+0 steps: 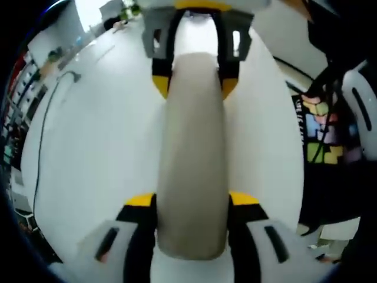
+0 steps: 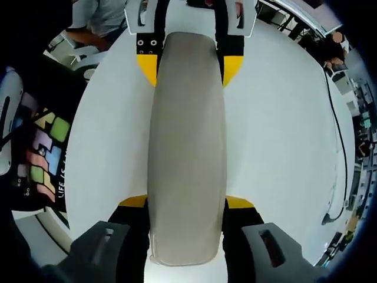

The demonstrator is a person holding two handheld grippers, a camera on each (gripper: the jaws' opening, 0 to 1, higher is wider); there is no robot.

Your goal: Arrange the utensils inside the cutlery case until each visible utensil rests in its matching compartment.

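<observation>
1. The long beige-grey oblong cutlery case, smooth, matte and rounded at both ends, is pinched at each end: the left claw grips the near end in the left gripper view, while the right claw clamps the far end at the top of that view.
2. The right gripper view mirrors this: the right claw pinches the near end of the case, and the left claw holds the far end.
3. The case sits over the white surface; whether it rests on the surface or is lifted clear cannot be told.
4. The case appears closed. No utensils are seen, so the arranging is judged not yet begun.
5. Risk: the shell looks slick and curved, so it could squirt out of either grip if one side squeezes harder or pulls off-axis.
6. Risk: with both ends held, uneven hand motion would twist or bend the case; if it opens suddenly, the contents could spill across the surface.
7. Risk: if both claws stay occupied, nothing is free to handle utensils.
8. View difference: the left gripper view shows a black cable on the surface at left and a person's dark printed shirt at right.
9. The right gripper view shows the shirt at left, the cable at right, and another person at the top.
</observation>
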